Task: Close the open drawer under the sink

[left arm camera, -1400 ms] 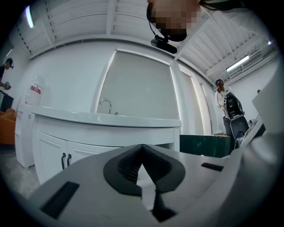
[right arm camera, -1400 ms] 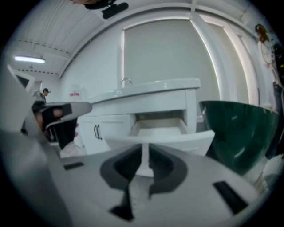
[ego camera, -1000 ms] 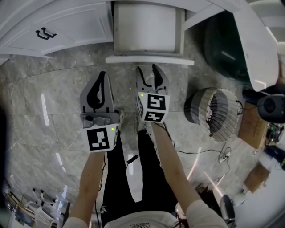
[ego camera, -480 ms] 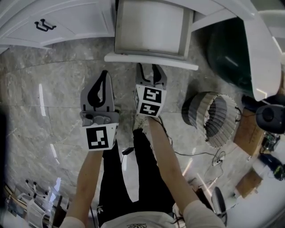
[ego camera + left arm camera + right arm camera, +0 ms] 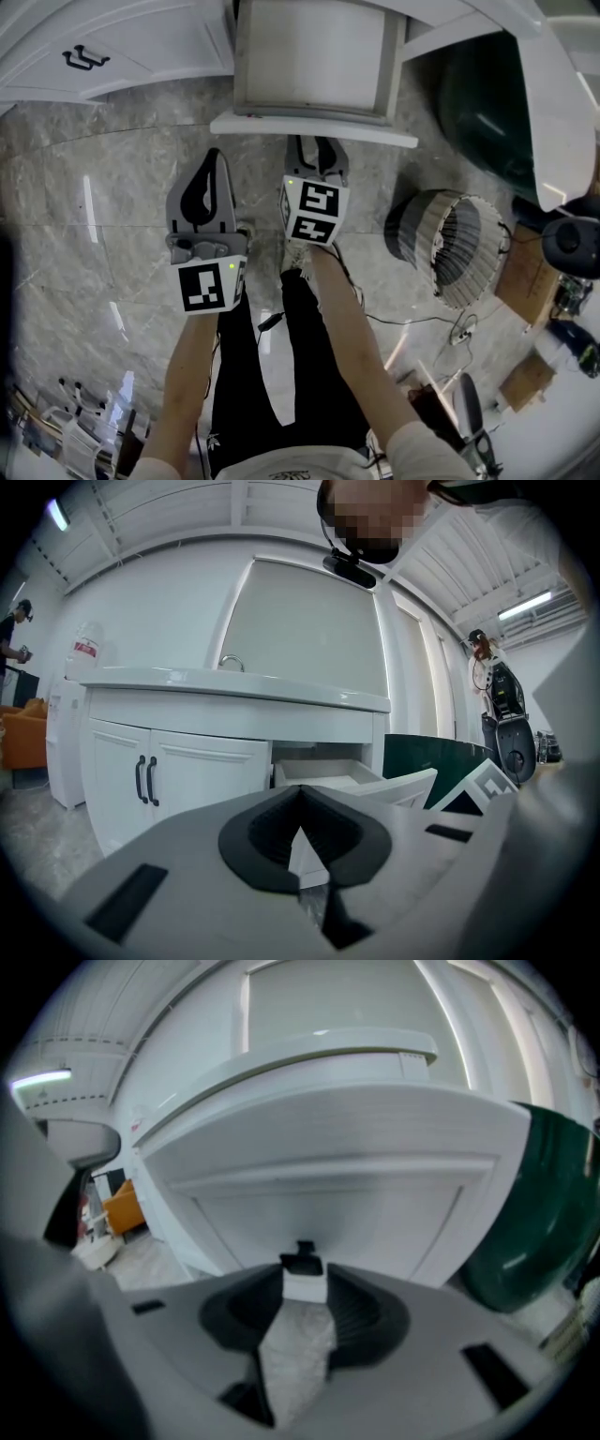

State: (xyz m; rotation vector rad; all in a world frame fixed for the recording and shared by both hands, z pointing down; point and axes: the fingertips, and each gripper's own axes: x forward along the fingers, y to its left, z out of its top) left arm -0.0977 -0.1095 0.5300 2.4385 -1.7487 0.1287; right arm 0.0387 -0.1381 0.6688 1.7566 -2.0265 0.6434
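Drawer (image 5: 311, 58) out lengthwise toward the person (image 5: 272, 375); right gripper (image 5: 316, 143) closing, empty, at its handle (image 5: 302, 1260); left gripper (image 5: 215, 156) pinched together

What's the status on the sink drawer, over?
Left hand-held gripper shut, empty. Right hand-held gripper jaws closing, drawer handle at its tips, ungripped. Drawer open. Nothing blocking.

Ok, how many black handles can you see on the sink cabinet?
3. Two door handles, side by side left of the open drawer; one drawer handle on its front. Others may be hidden.
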